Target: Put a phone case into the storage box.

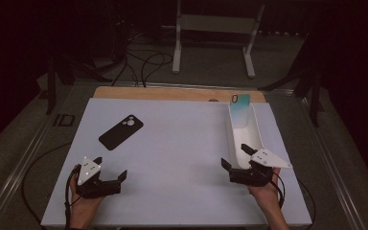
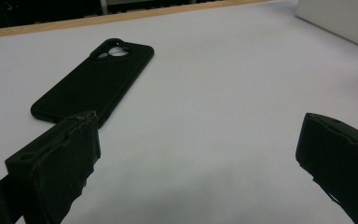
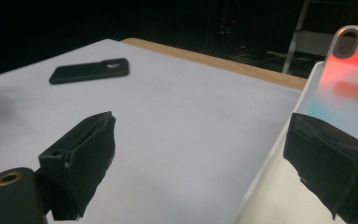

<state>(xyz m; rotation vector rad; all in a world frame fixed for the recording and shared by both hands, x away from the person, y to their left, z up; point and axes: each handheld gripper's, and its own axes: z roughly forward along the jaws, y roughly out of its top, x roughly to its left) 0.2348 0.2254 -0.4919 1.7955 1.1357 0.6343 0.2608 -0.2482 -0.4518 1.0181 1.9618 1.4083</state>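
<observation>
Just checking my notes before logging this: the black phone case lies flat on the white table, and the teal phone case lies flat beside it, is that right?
Not quite. The black phone case does lie flat on the white table, but the teal phone case stands propped inside the long white tray at the right, as the high view shows.

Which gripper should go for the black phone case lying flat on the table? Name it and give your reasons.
Left. The left gripper sits open on the same side of the table as the black phone case, which lies just ahead of its jaws. The right gripper is across the table, at the white bin.
</observation>
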